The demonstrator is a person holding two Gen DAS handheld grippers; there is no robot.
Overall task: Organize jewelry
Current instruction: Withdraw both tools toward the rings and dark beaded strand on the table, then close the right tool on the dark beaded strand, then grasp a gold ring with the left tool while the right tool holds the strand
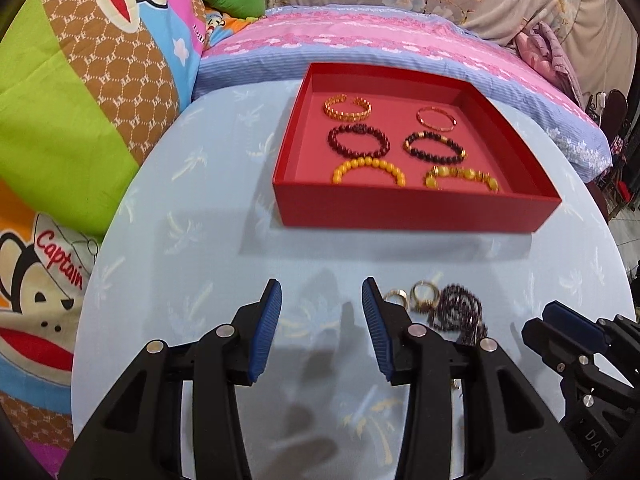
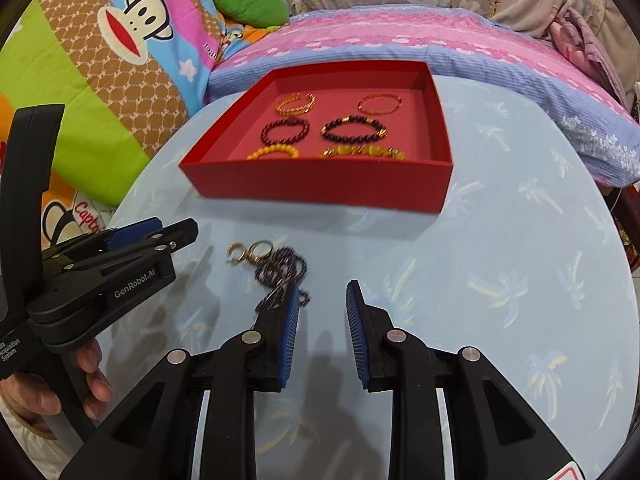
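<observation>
Six bracelets lie in the red tray (image 1: 416, 210) at the worktop's (image 1: 192, 240) far edge. Near the front edge, blurred rings (image 2: 250, 252) touch a dark bead strand (image 2: 286, 270), partly hidden by the right gripper (image 2: 322, 292). Both it and the left gripper (image 1: 322, 294) stand partly open, empty.

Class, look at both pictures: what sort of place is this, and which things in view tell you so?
Probably a bedroom at home. A pink and blue pillow and a cartoon quilt lie behind a small round table, where a red tray holds bracelets.
</observation>
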